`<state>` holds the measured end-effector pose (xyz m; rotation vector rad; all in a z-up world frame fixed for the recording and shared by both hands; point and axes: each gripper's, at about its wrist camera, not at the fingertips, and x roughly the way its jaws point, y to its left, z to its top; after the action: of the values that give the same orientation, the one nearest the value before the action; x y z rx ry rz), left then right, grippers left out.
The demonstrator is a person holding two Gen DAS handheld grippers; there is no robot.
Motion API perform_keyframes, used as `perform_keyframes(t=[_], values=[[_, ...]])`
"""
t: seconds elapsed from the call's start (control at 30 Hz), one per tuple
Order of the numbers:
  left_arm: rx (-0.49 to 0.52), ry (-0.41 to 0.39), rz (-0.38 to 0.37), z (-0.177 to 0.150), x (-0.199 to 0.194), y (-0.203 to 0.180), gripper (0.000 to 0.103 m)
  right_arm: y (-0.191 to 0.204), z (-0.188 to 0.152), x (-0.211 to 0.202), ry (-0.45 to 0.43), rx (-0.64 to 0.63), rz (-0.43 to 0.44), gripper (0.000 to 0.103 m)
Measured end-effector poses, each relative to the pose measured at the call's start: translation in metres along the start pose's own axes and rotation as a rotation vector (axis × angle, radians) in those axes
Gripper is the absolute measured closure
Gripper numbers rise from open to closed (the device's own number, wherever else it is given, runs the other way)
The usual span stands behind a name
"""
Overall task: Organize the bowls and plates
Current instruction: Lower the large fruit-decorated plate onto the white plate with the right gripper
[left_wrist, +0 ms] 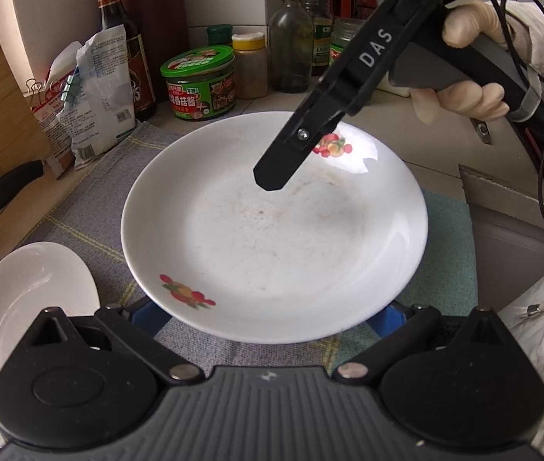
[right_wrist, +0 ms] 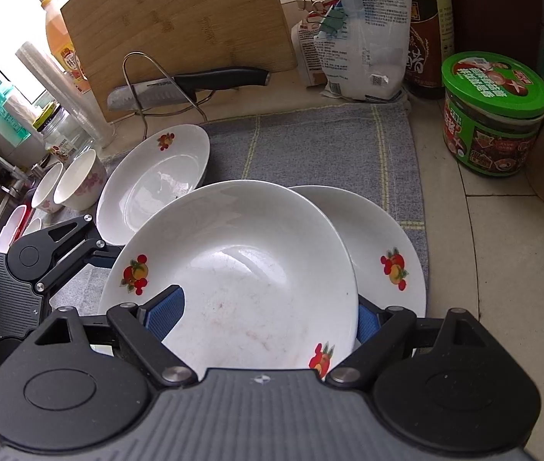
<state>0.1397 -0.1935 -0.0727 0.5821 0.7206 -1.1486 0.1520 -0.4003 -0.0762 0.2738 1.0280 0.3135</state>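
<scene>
1. Clearly, the held plate (left_wrist: 272, 230), white with fruit prints and faint reddish stains, is over the grey cloth (right_wrist: 310, 146), between both grippers.
2. The right gripper (right_wrist: 266, 315) pinches this plate: one blue pad lies on its inner face and the other sits behind its right rim.
3. A gloved right hand (left_wrist: 463, 103) grips the handle of that tool at the far right.
4. The left gripper (left_wrist: 270, 317) has its fingers wide apart under the near rim of the plate. Whether the pads press on it, I cannot tell.
5. A second plate (right_wrist: 387, 253) lies on the cloth to the right, partly covered by the held one.
6. A third plate (right_wrist: 156, 180) rests at the far left, near two bowls (right_wrist: 80, 180) and a knife (right_wrist: 195, 84).
</scene>
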Motion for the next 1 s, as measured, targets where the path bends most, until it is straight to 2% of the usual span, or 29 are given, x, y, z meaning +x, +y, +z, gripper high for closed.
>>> perform_keyframes(t=[1.0], values=[[-0.017,0.052,-0.007,0.009,0.026,0.005,0.002,-0.030,-0.002,0.011,0.019,0.061,-0.001,0.011]])
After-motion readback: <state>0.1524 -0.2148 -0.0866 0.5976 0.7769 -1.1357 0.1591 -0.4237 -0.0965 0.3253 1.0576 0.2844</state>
